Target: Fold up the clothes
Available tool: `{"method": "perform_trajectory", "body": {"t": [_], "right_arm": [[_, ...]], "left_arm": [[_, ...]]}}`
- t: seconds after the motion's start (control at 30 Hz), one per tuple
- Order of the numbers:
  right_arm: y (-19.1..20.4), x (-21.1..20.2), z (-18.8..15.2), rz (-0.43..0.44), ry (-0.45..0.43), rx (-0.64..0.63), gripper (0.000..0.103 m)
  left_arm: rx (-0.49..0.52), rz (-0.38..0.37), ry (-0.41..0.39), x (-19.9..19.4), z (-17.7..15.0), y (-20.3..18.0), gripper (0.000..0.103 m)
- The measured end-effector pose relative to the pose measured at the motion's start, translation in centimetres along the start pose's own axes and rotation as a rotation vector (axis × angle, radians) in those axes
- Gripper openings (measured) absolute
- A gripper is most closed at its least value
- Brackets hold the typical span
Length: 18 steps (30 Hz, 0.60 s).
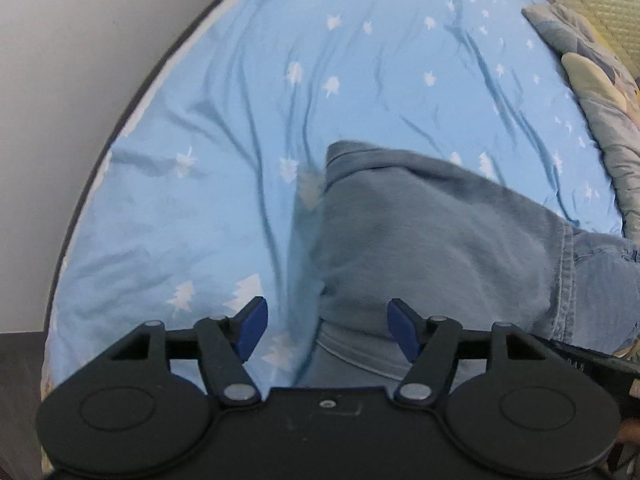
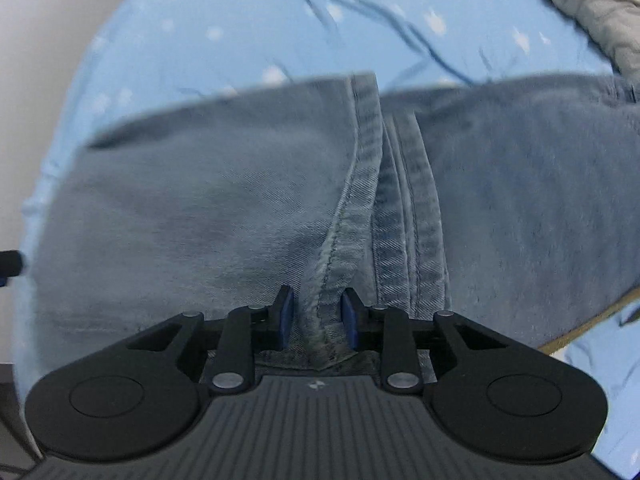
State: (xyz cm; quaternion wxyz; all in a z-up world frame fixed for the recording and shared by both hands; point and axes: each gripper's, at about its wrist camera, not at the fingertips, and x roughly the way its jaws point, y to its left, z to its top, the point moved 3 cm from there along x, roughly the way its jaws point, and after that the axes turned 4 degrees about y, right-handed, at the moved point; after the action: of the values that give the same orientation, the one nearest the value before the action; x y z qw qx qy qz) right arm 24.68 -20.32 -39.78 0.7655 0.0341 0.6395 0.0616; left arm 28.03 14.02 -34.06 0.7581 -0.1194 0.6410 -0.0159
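I see no box, basket or other container in either wrist view; the only thing bearing the clothing is the light-blue bed sheet printed with small white trees (image 1: 240, 128), whose wrinkled cloth fills most of both pictures. On it lie the faded light-blue denim jeans (image 2: 200, 208), which in my right wrist view stretch across the frame from left to right, so their long axis runs crosswise to the right gripper's fingers. A thick double-stitched seam runs up the middle of that view, away from the camera, with several layers of hemmed denim stacked just beside it on the right. The fabric looks soft, worn and slightly blurred. My right gripper (image 2: 317, 318) has its blue pads close together with the stitched seam fold between them, so I read it as clamped on the jeans. My left gripper (image 1: 327, 330) has its blue pads spread wide apart, released, gripping nothing, and it hangs over the near left edge of the denim where it meets the sheet. From that side the jeans form a bulky fold with one corner pointing away from me. A grey quilted blanket with pale patches (image 1: 592, 92) lies along the sheet's right edge.
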Motion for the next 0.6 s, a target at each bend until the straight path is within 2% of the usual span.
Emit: {"method": "perform_trajectory", "body": {"t": [0.2,0.37,0.5,0.6], "right_arm": [[0.0,1.0,0.4,-0.052,0.007,0.106,0.027],[0.1,-0.9,-0.4,-0.107,-0.047,0.089,0.028],[-0.9,-2.7,-1.3,-0.085,-0.077,0.141,0.028],[-1.4,-4.1,-2.2,-0.1,-0.121,0.15,0.028]], "left_arm": [[0.024,-0.068,0.022,2.2,0.8,1.1,0.071],[0.02,-0.13,0.04,3.1,1.2,1.4,0.071],[0.021,-0.2,0.063,3.5,1.9,2.1,0.071],[-0.045,-0.291,0.062,2.9,2.1,3.4,0.071]]}}
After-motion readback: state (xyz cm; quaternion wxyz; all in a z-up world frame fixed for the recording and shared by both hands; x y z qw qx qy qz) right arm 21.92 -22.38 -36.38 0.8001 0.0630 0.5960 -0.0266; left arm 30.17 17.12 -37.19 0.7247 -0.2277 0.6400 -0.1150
